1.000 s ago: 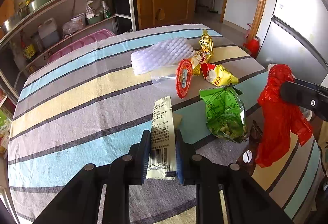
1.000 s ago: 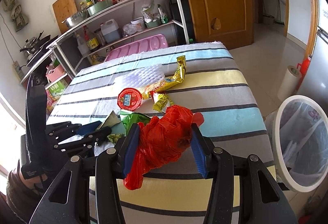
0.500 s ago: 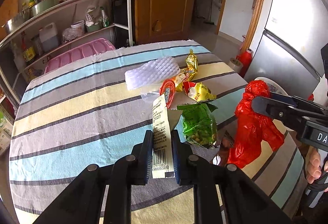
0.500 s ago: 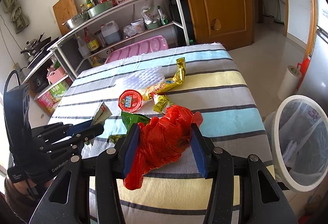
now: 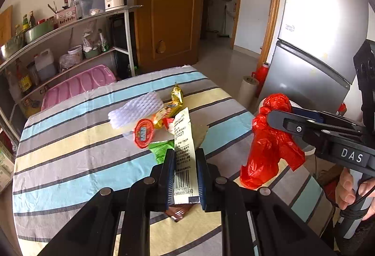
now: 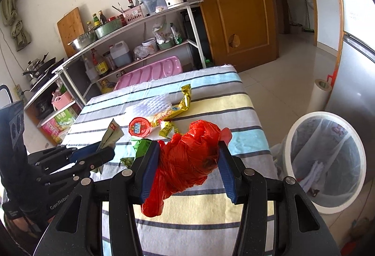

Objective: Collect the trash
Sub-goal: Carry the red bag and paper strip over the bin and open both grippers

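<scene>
The white wrapper (image 5: 184, 150) bears "250227" and barcode digits ending "0980"; the right gripper (image 5: 276, 115) body reads "DAS"; the left gripper (image 6: 103, 155) body reads "GenRobo".

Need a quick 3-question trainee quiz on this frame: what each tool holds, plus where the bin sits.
1. True or false: the left tool grips a white barcoded wrapper.
2. What does the right tool hold? A) red plastic bag B) green snack bag C) foam sheet
3. Fill in: the lined white trash bin stands on the ____ beside the striped table.

Key: 1 true; 2 A, the red plastic bag; 3 floor.
</scene>
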A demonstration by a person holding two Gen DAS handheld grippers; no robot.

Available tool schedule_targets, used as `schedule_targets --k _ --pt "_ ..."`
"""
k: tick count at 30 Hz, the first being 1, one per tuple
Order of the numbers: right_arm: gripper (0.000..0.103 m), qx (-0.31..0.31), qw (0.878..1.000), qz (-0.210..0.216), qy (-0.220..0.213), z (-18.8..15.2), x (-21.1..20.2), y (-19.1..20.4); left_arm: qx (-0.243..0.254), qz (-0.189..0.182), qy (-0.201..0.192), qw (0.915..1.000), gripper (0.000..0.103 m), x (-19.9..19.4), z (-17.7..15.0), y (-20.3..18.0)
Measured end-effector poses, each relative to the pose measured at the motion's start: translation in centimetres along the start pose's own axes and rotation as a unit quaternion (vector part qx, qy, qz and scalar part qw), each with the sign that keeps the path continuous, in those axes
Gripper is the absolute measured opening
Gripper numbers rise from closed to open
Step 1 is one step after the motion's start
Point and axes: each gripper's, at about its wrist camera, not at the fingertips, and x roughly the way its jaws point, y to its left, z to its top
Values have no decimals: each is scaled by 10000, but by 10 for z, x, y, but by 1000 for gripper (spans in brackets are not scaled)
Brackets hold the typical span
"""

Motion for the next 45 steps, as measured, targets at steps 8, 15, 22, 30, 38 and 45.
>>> schedule_targets --k 8,15,22,30,38,45 --pt "50 218 9989 -371 -191 -1 -32 -42 276 -403 -49 9988 18 13 15 -55" --pt "50 529 9948 -809 -318 -5 -60 -89 567 -794 0 9952 18 36 28 -107" --pt "50 780 9885 -1262 -307 -11 -80 -142 719 -1195 140 9901 18 66 39 -154" --pt "50 1037 9784 -1786 -135 -18 -79 -203 957 -1375 405 9850 18 108 48 -207" --pt "50 1068 9701 -2171 173 -23 -57 -241 926 -1397 675 9835 18 147 49 -228" --pt "51 1079 9680 -2227 419 -25 -35 -262 852 -1381 797 9835 19 166 47 -230"
